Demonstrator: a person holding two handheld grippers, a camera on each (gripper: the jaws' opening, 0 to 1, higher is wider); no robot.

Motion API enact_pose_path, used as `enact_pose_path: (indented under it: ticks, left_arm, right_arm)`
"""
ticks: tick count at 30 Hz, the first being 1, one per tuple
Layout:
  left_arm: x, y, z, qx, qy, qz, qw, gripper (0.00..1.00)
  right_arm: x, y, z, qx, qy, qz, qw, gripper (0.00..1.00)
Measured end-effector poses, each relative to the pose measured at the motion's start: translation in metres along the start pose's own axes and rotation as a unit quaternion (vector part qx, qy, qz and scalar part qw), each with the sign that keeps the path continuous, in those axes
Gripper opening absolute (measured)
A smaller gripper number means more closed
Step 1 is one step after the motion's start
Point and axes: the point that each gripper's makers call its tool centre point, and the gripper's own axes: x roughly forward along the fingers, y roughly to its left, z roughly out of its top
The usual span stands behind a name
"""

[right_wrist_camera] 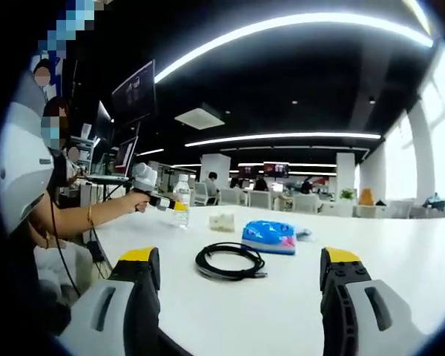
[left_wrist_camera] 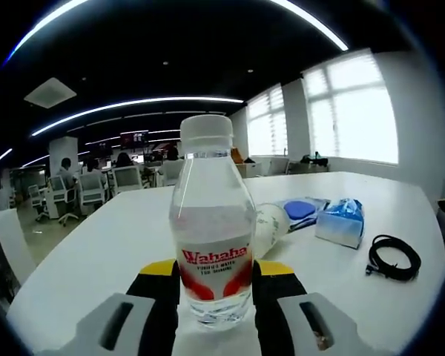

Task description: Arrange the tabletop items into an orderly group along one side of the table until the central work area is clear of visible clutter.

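Note:
A clear Wahaha water bottle (left_wrist_camera: 211,245) with a white cap and red label stands upright on the white table (left_wrist_camera: 96,252). My left gripper (left_wrist_camera: 216,273) is shut on its lower part, a yellow-tipped jaw pressed against each side. In the right gripper view that bottle (right_wrist_camera: 181,208) stands at the far left of the table (right_wrist_camera: 400,274), with the left gripper (right_wrist_camera: 154,197) on it, held by a person's hand. My right gripper (right_wrist_camera: 241,261) is open wide above the table, its jaws framing a coiled black cable (right_wrist_camera: 230,261) just ahead.
Behind the bottle lie a clear plastic cup on its side (left_wrist_camera: 269,222), a flat blue packet (left_wrist_camera: 300,209), a blue tissue pack (left_wrist_camera: 342,221) and the cable (left_wrist_camera: 391,257). The tissue pack (right_wrist_camera: 268,235) and a small pale item (right_wrist_camera: 222,220) lie past the cable. Office chairs and desks stand beyond.

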Motion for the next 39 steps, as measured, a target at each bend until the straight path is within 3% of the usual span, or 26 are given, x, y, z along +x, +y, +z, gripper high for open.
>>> enact_pose_path:
  ticks: [21, 39]
  left_arm:
    - [0.030, -0.005, 0.004, -0.005, 0.017, -0.004, 0.9998, 0.37]
    - [0.048, -0.006, 0.008, -0.010, 0.012, -0.002, 0.9999, 0.37]
  right_arm:
    - [-0.003, -0.007, -0.008, 0.004, 0.009, -0.011, 0.9999, 0.86]
    - [-0.004, -0.011, -0.013, 0.002, 0.017, -0.019, 0.9997, 0.86]
